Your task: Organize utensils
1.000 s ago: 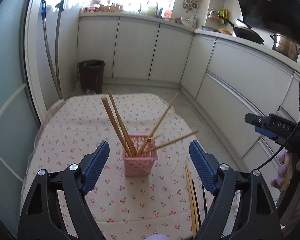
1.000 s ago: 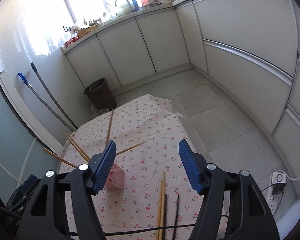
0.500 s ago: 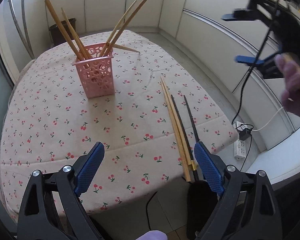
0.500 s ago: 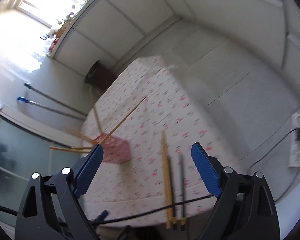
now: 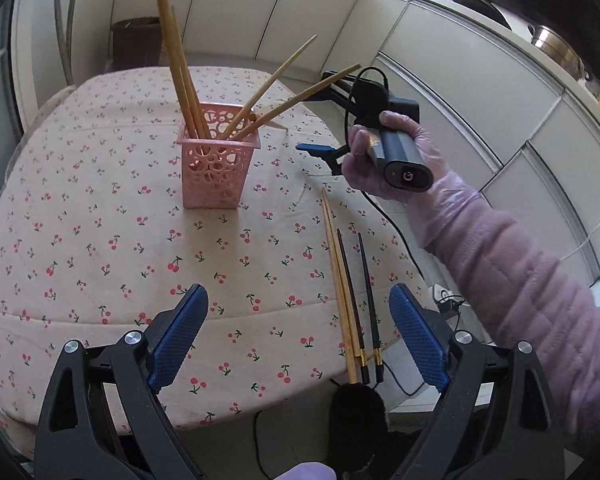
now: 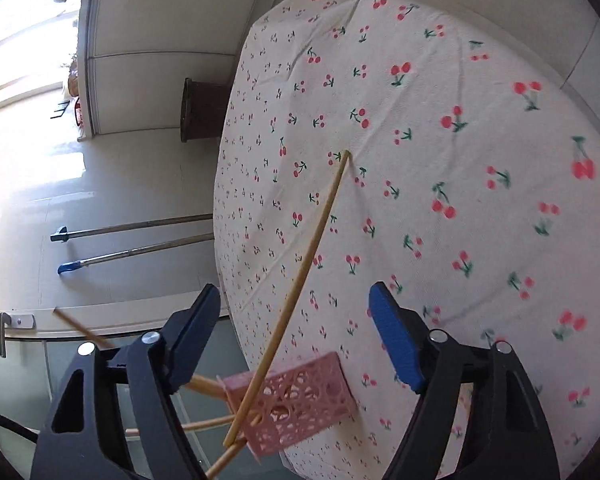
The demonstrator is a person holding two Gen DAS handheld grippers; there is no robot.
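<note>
The chopsticks still to be sorted lie side by side on the cherry tablecloth (image 5: 100, 208), near its right edge: two wooden chopsticks (image 5: 337, 272) and two dark chopsticks (image 5: 360, 280). The pink basket (image 5: 216, 160) stands near the middle of the table and already holds several wooden chopsticks (image 5: 180, 64), all leaning outward.

These sticks look light, thin and stiff. I judge the dark ones are smooth and may slip between the pads, and a thin stick lying flat on cloth is hard to pinch. The thick end near the table edge seems the best place to take hold.

The left gripper (image 5: 298, 336) hangs above the near edge of the table, jaws wide apart, holding nothing. The right gripper (image 6: 296, 332) is also wide open and empty.

Only the left view shows the lying chopsticks and the gloved right hand (image 5: 392, 160). The right view, rolled sideways, shows the basket (image 6: 296, 404) from close and the far half of the cloth.
</note>
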